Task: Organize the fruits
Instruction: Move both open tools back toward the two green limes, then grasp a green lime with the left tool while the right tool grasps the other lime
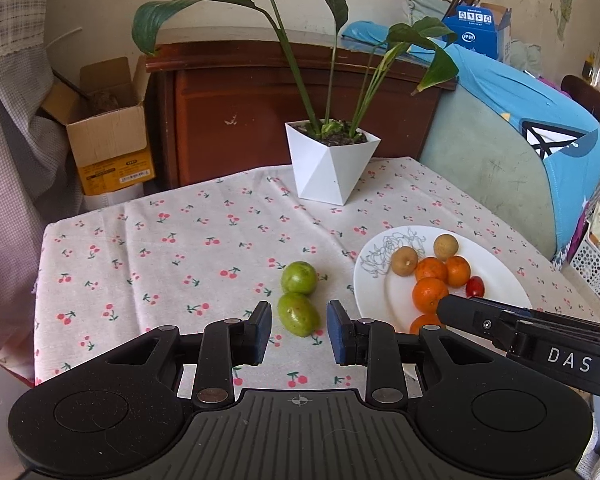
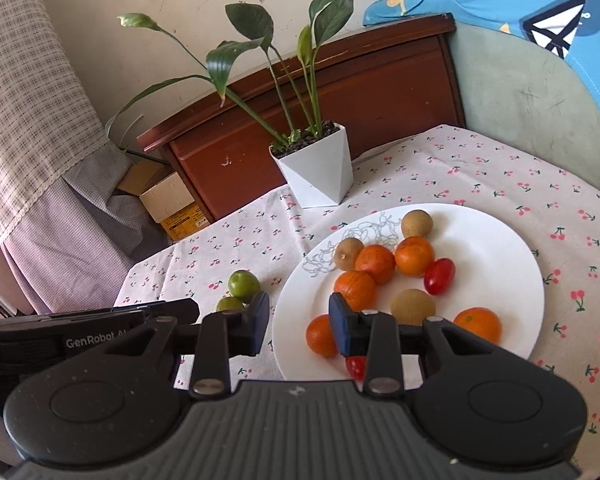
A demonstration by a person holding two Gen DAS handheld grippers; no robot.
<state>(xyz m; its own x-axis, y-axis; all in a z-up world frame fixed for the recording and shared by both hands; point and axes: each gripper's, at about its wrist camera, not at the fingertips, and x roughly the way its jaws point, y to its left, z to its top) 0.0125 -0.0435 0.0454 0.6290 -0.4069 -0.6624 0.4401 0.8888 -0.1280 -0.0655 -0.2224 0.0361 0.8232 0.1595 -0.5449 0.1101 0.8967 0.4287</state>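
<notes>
Two green fruits lie on the cherry-print cloth, a near one [image 1: 298, 314] and a far one [image 1: 299, 277]. My left gripper [image 1: 299, 332] is open, its fingers either side of the near green fruit, a little short of it. A white plate [image 2: 500, 248] holds several oranges [image 2: 356, 289], brown longans [image 2: 413, 306] and two red cherry tomatoes [image 2: 439, 276]. My right gripper [image 2: 299, 326] is open and empty over the plate's left rim, next to an orange [image 2: 320, 336]. The green fruits [image 2: 243, 285] also show in the right wrist view.
A white angular pot [image 1: 329, 168] with a leafy plant stands at the back of the table. A wooden cabinet [image 1: 260, 108] and a cardboard box [image 1: 108, 136] are behind. A cushioned chair with blue cloth [image 1: 512, 152] is at the right.
</notes>
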